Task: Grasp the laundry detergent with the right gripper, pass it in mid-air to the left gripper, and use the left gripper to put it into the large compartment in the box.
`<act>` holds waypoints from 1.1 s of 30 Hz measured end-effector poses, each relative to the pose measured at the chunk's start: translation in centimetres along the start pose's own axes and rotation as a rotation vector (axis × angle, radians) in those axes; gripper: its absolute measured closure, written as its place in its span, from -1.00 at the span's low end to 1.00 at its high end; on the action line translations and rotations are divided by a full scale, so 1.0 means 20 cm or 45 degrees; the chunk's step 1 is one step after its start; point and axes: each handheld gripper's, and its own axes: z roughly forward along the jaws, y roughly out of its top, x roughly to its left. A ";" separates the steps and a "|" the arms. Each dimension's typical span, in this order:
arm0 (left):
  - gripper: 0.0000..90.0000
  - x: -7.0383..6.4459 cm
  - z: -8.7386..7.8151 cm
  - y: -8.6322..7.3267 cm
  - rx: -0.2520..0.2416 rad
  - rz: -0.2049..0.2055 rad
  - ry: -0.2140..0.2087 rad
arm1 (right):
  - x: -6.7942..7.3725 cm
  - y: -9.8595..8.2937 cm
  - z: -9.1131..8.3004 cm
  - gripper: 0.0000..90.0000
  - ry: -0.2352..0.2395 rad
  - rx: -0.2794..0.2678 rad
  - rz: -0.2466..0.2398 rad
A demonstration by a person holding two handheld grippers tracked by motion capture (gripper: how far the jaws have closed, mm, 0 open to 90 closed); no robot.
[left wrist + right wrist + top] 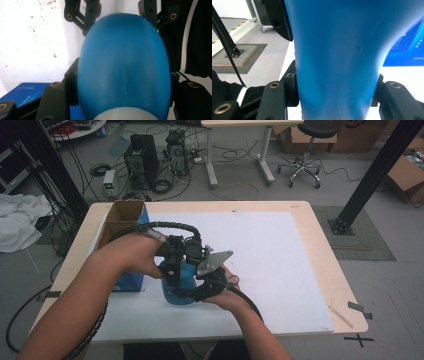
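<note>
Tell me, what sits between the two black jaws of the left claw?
A blue bottle fills the gap; in the left gripper view both jaws of the left claw press against its sides, with nothing else between them.

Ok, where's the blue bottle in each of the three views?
High view: the blue bottle stands at lower centre, between both claws.
Left gripper view: bottle at centre, clamped between jaws.
Right gripper view: bottle at centre, clamped between jaws.
Shared landmark: blue box.
</note>
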 end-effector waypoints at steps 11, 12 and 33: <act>-0.13 0.00 -0.05 0.00 -0.009 0.012 0.031 | 0.00 0.03 -0.03 -0.05 -0.022 -0.032 -0.014; -0.13 0.00 -0.05 0.00 -0.005 0.012 0.031 | 0.00 0.03 -0.03 -0.06 -0.024 -0.030 -0.016; -0.13 0.04 -0.09 -0.02 0.032 -0.060 0.046 | -0.01 0.04 -0.17 -0.69 -0.066 0.074 0.018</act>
